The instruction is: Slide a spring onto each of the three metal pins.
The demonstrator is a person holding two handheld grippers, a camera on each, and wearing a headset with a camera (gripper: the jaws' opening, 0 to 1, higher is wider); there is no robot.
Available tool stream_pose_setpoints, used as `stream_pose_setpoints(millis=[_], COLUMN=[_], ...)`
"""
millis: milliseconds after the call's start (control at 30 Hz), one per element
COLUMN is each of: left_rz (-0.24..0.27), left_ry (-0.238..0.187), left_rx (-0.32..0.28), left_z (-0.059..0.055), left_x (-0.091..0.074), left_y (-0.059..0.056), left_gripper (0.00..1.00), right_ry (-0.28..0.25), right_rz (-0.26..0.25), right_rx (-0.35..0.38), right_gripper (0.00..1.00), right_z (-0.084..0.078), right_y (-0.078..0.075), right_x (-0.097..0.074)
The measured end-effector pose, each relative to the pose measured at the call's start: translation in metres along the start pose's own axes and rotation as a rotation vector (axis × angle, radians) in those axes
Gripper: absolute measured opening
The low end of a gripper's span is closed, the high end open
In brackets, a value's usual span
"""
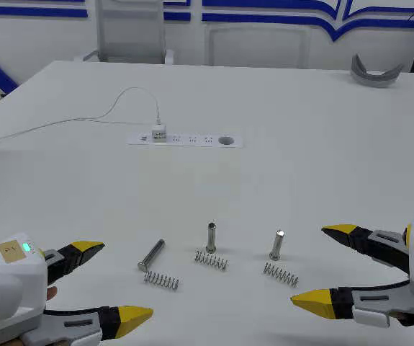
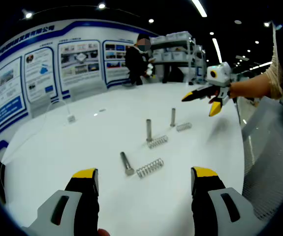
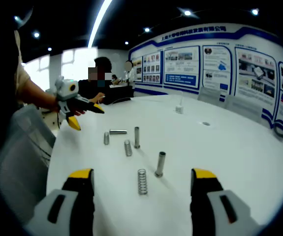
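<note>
Three metal pins sit on the white table. The left pin lies on its side; the middle pin and the right pin stand upright. A loose spring lies in front of each: left spring, middle spring, right spring. My left gripper is open at the bottom left, a short way left of the lying pin. My right gripper is open, just right of the right spring and the right pin. Neither holds anything.
A white power strip with a plugged-in charger and a cable lies mid-table behind the pins. A grey curved object rests at the far right edge. Chairs stand behind the table. People stand in the background.
</note>
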State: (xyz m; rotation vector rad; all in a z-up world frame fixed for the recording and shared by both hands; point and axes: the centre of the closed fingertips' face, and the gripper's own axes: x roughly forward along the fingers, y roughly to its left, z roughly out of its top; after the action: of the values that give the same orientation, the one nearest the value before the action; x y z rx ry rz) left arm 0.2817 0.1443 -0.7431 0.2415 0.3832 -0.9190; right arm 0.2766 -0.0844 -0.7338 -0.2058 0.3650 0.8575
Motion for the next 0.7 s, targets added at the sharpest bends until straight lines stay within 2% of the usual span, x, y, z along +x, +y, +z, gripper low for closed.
stream_pose_setpoints(millis=[700], left_rz=[-0.001], left_ry=[0.004], left_rx=[-0.006], left_z=[0.0018], left_x=[0.0037], left_y=[0.001], left_gripper=[0.74], right_ry=[-0.001], right_rz=[0.007], right_rx=[0.011], right_gripper=[0.81], right_z=[-0.0018], right_y=[0.001], right_x=[0.0016])
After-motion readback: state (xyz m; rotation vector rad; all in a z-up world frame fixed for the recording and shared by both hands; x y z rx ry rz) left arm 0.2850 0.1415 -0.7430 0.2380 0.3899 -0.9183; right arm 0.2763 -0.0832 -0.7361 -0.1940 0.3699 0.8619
